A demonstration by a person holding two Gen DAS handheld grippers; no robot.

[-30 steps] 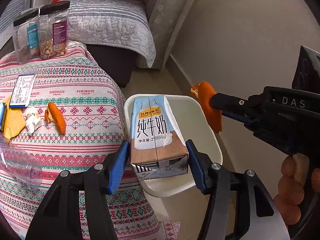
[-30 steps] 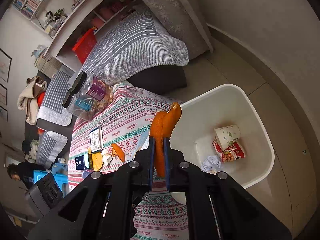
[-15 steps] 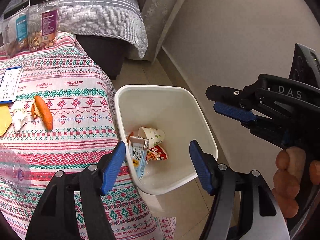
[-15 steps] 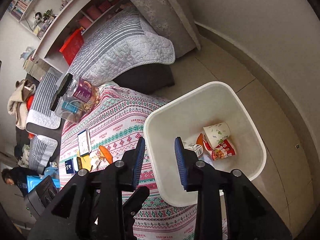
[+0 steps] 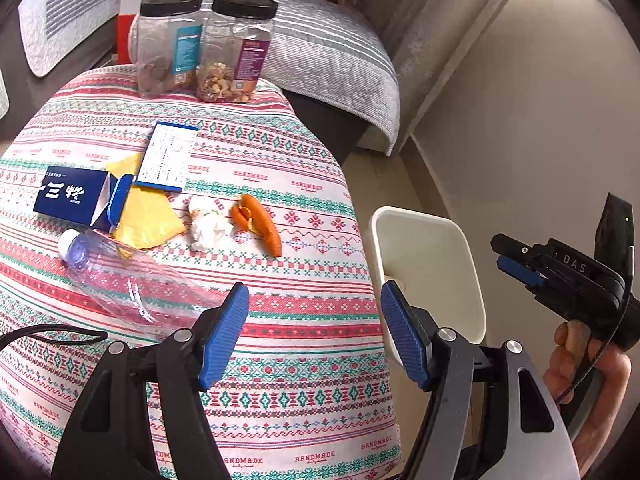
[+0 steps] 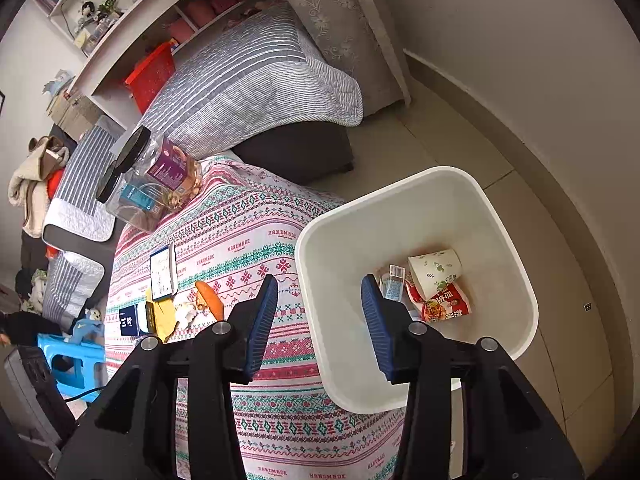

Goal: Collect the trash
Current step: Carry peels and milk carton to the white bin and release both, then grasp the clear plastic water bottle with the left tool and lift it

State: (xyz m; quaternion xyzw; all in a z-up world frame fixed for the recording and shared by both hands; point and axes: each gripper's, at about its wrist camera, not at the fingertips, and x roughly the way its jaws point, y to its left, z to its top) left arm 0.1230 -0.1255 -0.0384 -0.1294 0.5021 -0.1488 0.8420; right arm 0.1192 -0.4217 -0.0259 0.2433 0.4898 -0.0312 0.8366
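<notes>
Both views are evenly bright under soft, diffuse daylight, with no single source in frame. Shadows are faint: a mild one falls inside the white plastic waste bin (image 6: 416,216). The clear plastic bottle with a white cap (image 5: 132,280) gives pale sheen rather than hard glare. Strong fisheye bending curves the cream wall (image 5: 520,120) and the patterned red-and-green knitted tablecloth (image 5: 280,160), and dark vignetting fills the corners. Focus is sharp centrally; the grey striped quilt (image 5: 328,48) softens toward the rim
</notes>
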